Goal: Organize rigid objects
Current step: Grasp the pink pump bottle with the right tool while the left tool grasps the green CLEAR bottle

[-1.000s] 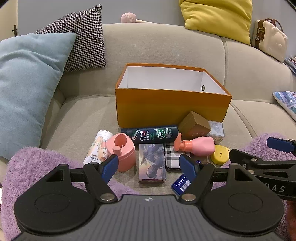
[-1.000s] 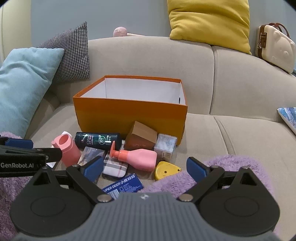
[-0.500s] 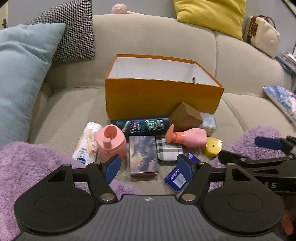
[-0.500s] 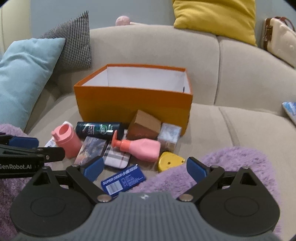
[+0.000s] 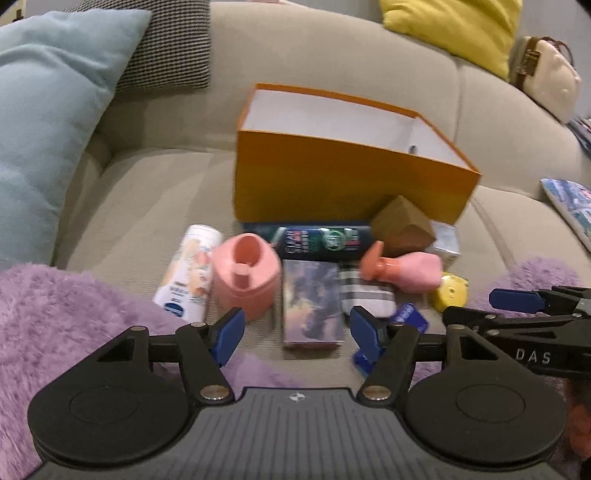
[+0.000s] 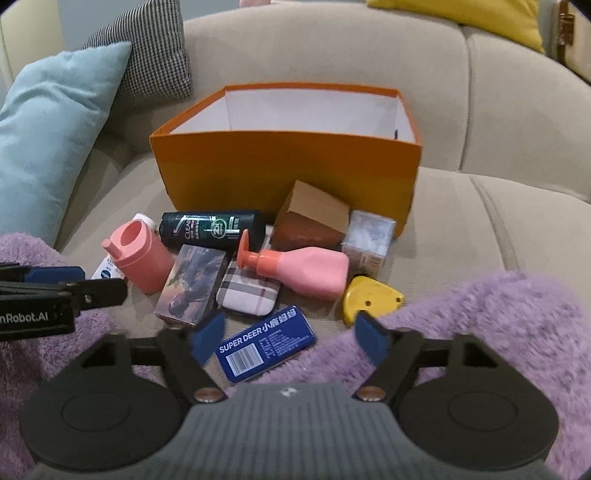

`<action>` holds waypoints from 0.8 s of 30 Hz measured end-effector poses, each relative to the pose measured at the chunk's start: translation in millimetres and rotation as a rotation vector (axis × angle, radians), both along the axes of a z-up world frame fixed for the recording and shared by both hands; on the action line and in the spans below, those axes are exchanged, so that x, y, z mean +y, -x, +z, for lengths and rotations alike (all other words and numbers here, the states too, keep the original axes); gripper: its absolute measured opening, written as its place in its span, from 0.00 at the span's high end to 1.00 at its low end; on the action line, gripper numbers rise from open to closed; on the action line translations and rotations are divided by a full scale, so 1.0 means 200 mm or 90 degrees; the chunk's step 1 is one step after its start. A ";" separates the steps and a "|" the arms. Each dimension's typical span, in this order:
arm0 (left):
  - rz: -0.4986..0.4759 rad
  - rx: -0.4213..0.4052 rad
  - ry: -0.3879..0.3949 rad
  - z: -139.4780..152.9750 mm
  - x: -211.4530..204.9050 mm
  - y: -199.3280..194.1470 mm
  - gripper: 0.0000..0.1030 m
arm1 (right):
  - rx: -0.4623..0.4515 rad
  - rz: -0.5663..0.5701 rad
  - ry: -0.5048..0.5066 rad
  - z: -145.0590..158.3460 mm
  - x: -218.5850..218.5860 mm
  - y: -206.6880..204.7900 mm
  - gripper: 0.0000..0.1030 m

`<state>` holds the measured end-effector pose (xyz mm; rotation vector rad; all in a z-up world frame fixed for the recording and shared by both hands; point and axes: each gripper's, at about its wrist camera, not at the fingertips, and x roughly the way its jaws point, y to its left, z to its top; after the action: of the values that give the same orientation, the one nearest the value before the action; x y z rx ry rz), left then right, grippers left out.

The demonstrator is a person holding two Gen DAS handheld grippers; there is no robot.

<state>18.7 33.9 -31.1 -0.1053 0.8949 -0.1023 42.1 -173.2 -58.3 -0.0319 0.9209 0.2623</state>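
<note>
An open orange box stands empty on the beige sofa. In front of it lie a dark shampoo bottle, a pink cup, a pink pump bottle, a brown box, a picture box, a checked case, a yellow tape measure and a blue tin. My left gripper is open over the picture box. My right gripper is open over the blue tin. Both are empty.
A purple fluffy blanket lies at the front on both sides. A light blue cushion and a houndstooth cushion lean at the left. A yellow cushion and a cream bag sit at the back right.
Both grippers have moved forward and tilted down toward the pile of objects. Both stay open and empty. The objects have not moved.
</note>
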 end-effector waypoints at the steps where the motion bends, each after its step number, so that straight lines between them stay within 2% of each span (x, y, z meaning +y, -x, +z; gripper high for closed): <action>1: 0.007 0.004 -0.001 0.00 0.02 -0.01 0.25 | 0.003 0.006 0.000 -0.01 0.02 -0.02 0.39; 5: 0.012 0.006 0.006 -0.01 0.07 -0.09 0.25 | 0.006 0.036 0.000 -0.02 0.10 -0.11 0.46; 7: -0.002 0.005 0.014 -0.02 0.08 -0.13 0.25 | 0.007 0.056 0.003 -0.03 0.15 -0.18 0.54; 11: -0.029 0.005 0.020 -0.04 0.06 -0.21 0.25 | 0.008 0.097 0.040 -0.09 0.24 -0.29 0.55; 15: -0.041 0.012 0.018 -0.07 0.04 -0.26 0.26 | 0.006 0.157 0.117 -0.19 0.31 -0.34 0.56; 21: -0.039 0.010 0.026 -0.09 0.04 -0.32 0.27 | -0.044 0.242 0.202 -0.27 0.41 -0.35 0.55; 24: -0.043 0.010 0.020 -0.09 0.03 -0.34 0.27 | -0.049 0.269 0.232 -0.31 0.45 -0.36 0.55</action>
<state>86.0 40.1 -49.2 -0.1062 0.9123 -0.1784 114.9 -84.0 -120.9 -0.5734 0.8695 0.4779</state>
